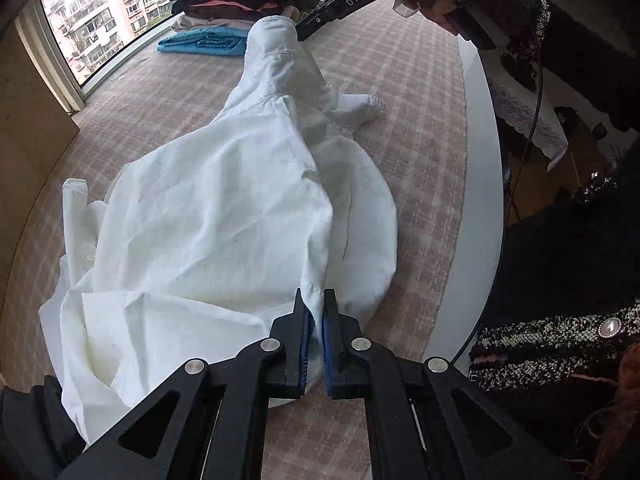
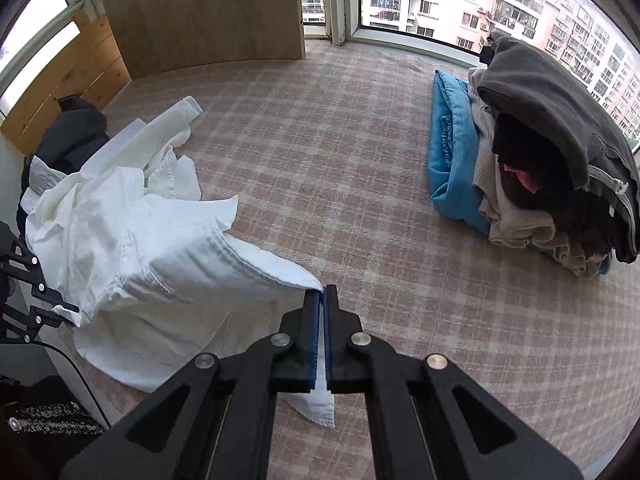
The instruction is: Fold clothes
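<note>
**White cotton shirt held at two points over the checked table cover**

White cotton shirt (image 1: pixel 208 220), crumpled and loosely spread, lay on the pink-and-beige checked cloth (image 1: pixel 420 128) that covered the table, with one part stretched up between my two grippers. My left gripper (image 1: pixel 314 320) pointed steeply down, and its blue-padded black fingers (image 1: pixel 306 332) stood narrow, pinched on a fold of the shirt's near edge. My right gripper (image 2: pixel 322 312) also pointed steeply down, its fingers closed almost fully on a stitched edge of the same shirt; a flap of white fabric hung below them. In the left wrist view, the right gripper appeared at the far end of the shirt, gripping a raised, tube-like portion of it, with my hand (image 1: pixel 436 8) around its handle. A stack of folded clothes (image 2: pixel 552 152), grey on top over dark, beige and a bright blue item, sat on the cloth near the window (image 2: pixel 500 0), well apart from the shirt. A dark garment (image 2: pixel 76 128) lay just beside the shirt's far side.
</note>
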